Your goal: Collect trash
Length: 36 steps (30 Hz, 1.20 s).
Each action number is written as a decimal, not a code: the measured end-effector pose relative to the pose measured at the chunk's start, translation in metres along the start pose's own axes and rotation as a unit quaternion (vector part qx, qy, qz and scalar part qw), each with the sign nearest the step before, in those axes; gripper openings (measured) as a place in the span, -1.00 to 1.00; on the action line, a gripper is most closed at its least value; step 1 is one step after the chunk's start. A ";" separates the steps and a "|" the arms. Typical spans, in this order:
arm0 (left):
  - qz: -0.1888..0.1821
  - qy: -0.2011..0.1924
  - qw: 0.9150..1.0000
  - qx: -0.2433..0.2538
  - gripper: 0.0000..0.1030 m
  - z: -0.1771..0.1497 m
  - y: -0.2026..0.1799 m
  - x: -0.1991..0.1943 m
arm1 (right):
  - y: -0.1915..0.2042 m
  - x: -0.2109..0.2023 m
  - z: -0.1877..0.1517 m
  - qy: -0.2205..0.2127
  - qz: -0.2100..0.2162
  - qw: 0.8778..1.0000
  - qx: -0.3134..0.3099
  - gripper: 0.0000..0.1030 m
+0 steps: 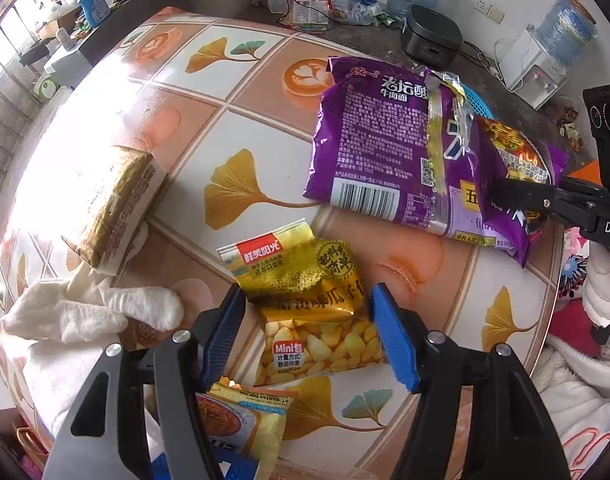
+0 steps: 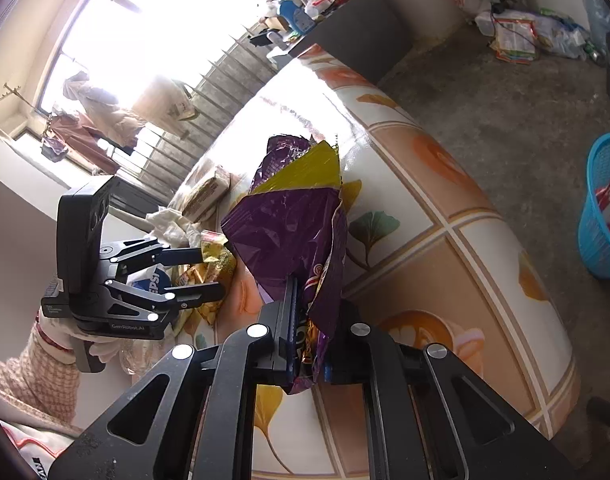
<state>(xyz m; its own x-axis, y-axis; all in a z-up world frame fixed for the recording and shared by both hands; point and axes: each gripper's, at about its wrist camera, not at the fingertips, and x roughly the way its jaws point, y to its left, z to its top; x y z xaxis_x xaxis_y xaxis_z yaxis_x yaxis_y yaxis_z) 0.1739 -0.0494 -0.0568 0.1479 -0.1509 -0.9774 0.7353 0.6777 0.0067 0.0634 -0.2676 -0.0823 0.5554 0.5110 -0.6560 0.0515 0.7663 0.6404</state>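
Left wrist view: my left tongs (image 1: pixel 309 320) stand apart astride a yellow snack packet (image 1: pixel 305 300) lying flat on the tabletop (image 1: pixel 445 280); light, crinkly, slippery film, best pinched mid-body. Farther off, my right tongs (image 2: pixel 307 320) clamp the limp purple noodle wrapper (image 2: pixel 289 232).

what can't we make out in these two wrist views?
- Blue basket: cut by the frame edge in the right wrist view, contents mostly unseen; in the left wrist view the purple noodle bag covers it.
- Orange-and-yellow wrapper: partly under the left hand-held gripper, print unreadable.
- Box: washed out by window glare, label illegible.
- Right hand-held gripper: pads buried in the purple bag's folds.
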 end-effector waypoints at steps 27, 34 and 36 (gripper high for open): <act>-0.133 -0.155 0.978 0.043 0.01 0.148 -0.123 -0.053 | -0.095 -0.133 0.010 -0.216 -0.033 0.968 0.124 -0.96; -0.217 -0.110 0.969 0.047 0.05 0.257 -0.218 0.026 | -0.195 -0.146 -0.005 -0.253 -0.094 0.909 0.318 -0.96; -0.220 -0.099 0.969 0.051 0.05 0.282 -0.247 0.050 | -0.222 -0.142 -0.006 -0.258 -0.104 0.892 0.356 -0.96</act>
<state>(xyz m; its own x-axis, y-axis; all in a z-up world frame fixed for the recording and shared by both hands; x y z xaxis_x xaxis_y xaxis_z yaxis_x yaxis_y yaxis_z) 0.1862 -0.4272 -0.0477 -0.0784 -0.5505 -0.8311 0.8166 0.4428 -0.3703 -0.0322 -0.5077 -0.1336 0.7710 -0.0027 -0.6369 0.6104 0.2882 0.7378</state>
